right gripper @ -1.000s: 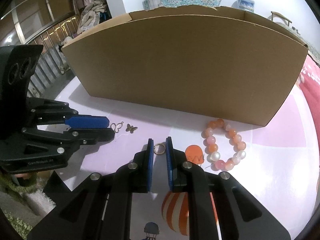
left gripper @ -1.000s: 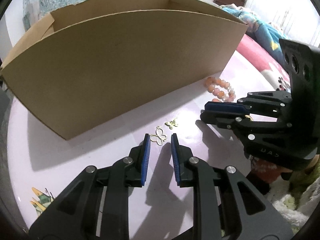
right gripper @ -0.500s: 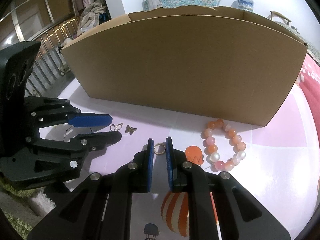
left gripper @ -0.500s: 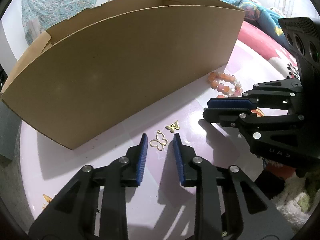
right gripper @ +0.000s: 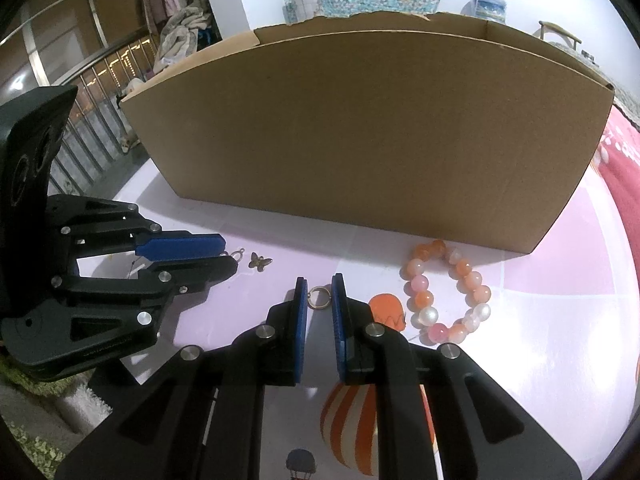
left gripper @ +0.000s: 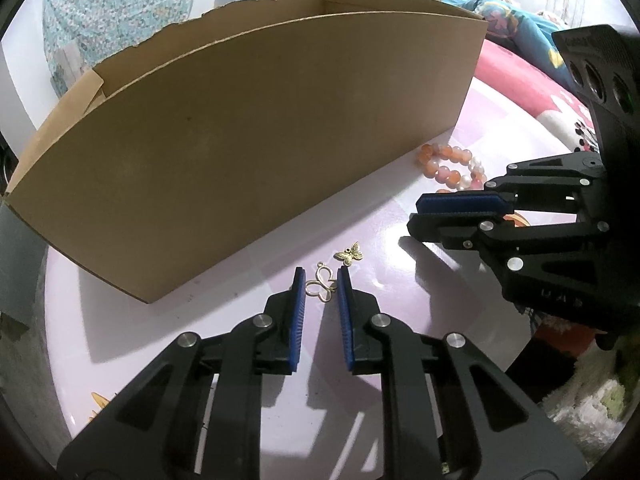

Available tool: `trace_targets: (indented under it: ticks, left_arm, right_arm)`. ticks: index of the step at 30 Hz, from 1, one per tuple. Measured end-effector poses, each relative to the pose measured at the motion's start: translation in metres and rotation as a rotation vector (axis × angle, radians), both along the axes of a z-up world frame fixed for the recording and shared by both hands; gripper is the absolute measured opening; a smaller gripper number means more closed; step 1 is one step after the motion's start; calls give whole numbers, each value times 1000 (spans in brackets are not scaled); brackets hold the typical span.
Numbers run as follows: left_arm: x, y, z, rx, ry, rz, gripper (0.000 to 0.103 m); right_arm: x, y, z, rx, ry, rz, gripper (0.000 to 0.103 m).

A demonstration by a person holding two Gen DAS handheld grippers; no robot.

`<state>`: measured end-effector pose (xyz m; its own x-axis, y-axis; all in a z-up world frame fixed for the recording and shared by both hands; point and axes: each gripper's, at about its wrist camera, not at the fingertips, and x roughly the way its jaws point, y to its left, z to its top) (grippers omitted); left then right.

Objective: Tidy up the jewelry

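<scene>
Bracketing the open butterfly charm (left gripper: 320, 287) with your left hand-held gripper (left gripper: 321, 276), you have just been closing its jaws; the pads sit against the wings, so it looks pinched flat on the desk (left gripper: 248, 320). Your right hand-held gripper (right gripper: 319, 285) stands narrowed around the small ring (right gripper: 319, 298), seemingly gripping it. Both wait before the cardboard box (right gripper: 368, 132), likely their destination; the solid butterfly (left gripper: 349, 255) and bead bracelet (right gripper: 448, 292) lie loose

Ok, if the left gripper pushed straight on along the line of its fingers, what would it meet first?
The outline butterfly charm, already sitting between the left gripper fingertips, on the table. Beyond it lies the solid butterfly charm, slightly to the right, then the cardboard box. Depth is hard to judge.
</scene>
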<state>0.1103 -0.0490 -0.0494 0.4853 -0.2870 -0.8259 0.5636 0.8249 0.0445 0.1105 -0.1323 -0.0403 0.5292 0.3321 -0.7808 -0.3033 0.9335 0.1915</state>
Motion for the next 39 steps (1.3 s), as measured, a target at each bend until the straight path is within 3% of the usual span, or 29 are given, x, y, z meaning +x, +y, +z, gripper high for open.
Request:
trace_targets:
  ticks: [9,12,13,22,26,33,36,39]
  left_arm:
    - [3,9,2,-33,30,22,2]
    - [3,12,6,-46,23,31,28]
    - [4,11,6,-45,24,34,29]
    - [8,5,-3,-17,20,20,28]
    - [6,2,-4,-15,11,-7,15]
    - [3,1,-4,-14,-6,-7,15]
    - [-1,1,-3,2,-25,-16,0]
    - [0,3,-4,-6,-21,-15,0]
  right_arm:
    - [0,0,1,2,-2,-1,12]
    - [0,1,0,5,0,-1,12]
    - [0,0,0,6,0,-1,12]
    - [0,2,-1,9,-5,-2,12]
    - [-1,2,-2,12,-7,-3,12]
    - [-1,2,-2,12,-9,-4,12]
    - [-1,2,-2,13,-9,-4,12]
    - [-1,2,-2,14,-11,-2,12]
